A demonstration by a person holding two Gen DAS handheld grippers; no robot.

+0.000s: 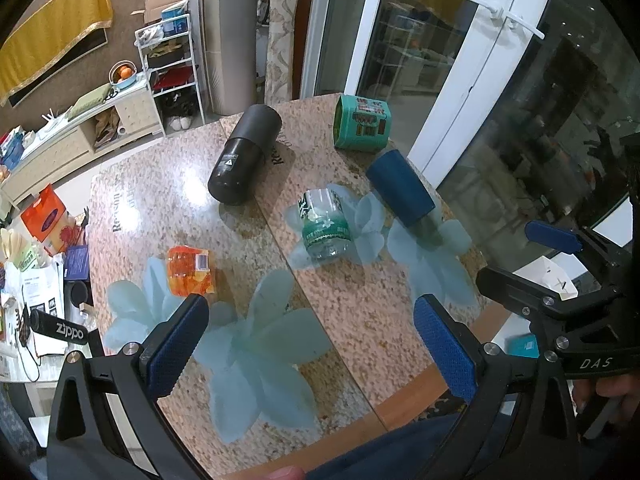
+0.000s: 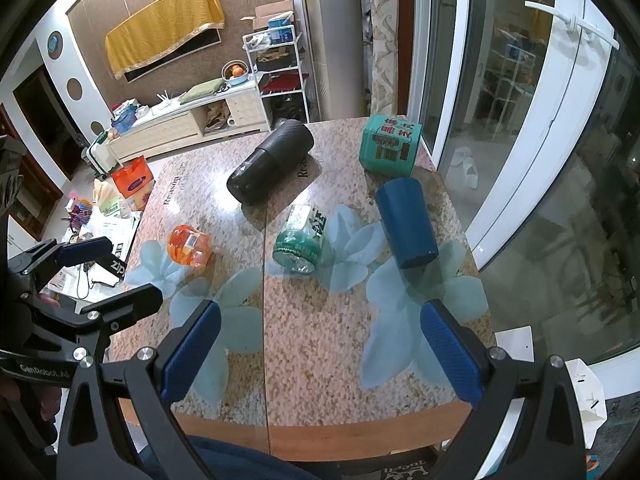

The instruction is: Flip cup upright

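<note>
A dark blue cup (image 1: 400, 188) lies on its side on the speckled table (image 1: 352, 320), right of centre; it also shows in the right wrist view (image 2: 406, 224). A clear glass cup with a green label (image 1: 324, 226) lies on its side in the middle, also in the right wrist view (image 2: 300, 242). My left gripper (image 1: 312, 340) is open and empty above the near table edge. My right gripper (image 2: 320, 344) is open and empty, also near the front edge; it shows in the left wrist view (image 1: 516, 254) at the right.
A black cylinder (image 1: 244, 154) lies on its side at the back. A teal tin (image 1: 362, 122) stands at the back right. An orange jar (image 1: 190, 270) lies at the left. A glass door (image 1: 500, 100) is close on the right. A cluttered side table (image 1: 36, 292) stands left.
</note>
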